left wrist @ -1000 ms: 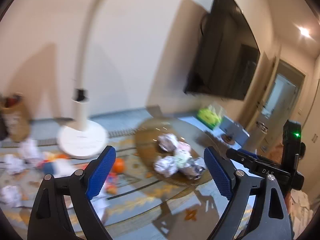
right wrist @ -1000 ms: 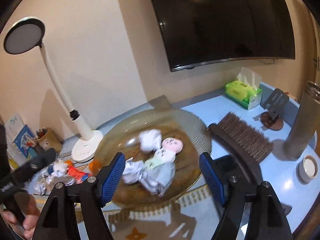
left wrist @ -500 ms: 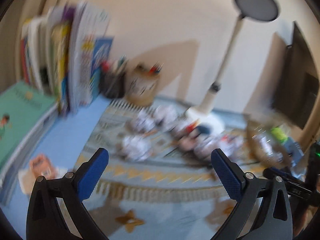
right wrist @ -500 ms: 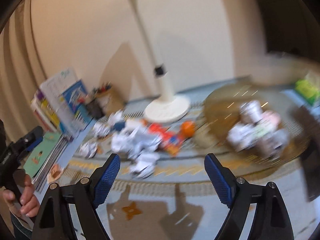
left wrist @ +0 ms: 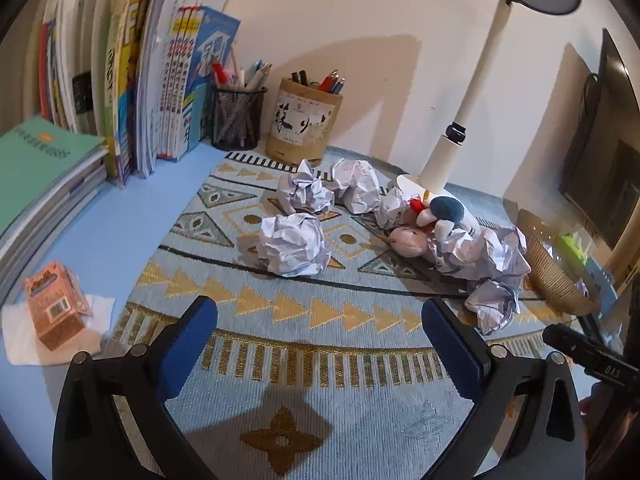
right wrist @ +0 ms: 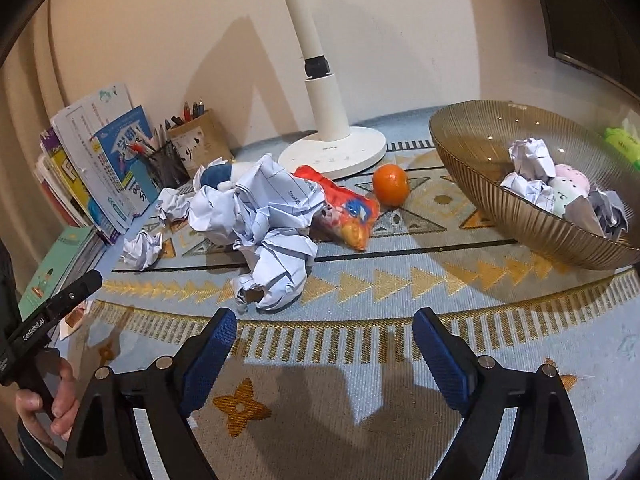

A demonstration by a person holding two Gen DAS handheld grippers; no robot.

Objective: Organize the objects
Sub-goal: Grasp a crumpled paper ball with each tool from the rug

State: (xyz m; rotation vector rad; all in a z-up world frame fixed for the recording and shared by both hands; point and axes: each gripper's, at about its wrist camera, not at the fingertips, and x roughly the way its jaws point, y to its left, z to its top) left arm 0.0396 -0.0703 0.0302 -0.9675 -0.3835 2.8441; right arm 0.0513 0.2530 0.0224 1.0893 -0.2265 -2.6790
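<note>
Partly done: left gripper (left wrist: pixel 319 332) spread and empty over the mat, crumpled paper balls (right wrist: pixel 264 224), snack packet (right wrist: pixel 340 210) and orange (right wrist: pixel 391 184) unsorted mid-worktop, right gripper (right wrist: pixel 324 344) likewise, bowl (right wrist: pixel 472 168) holding several.

The left wrist view sits low over the patterned mat (left wrist: pixel 320 320), facing the back wall, with the books (left wrist: pixel 120 80) at ten o'clock and the lamp (left wrist: pixel 460 128) at one o'clock. The right wrist view looks from further right, with the lamp (right wrist: pixel 320 92) at twelve and the glass bowl (right wrist: pixel 520 220) at two. Both share the mat (right wrist: pixel 400 288), the lamp and the crumpled paper pile (left wrist: pixel 476 256) (right wrist: pixel 264 232).
</note>
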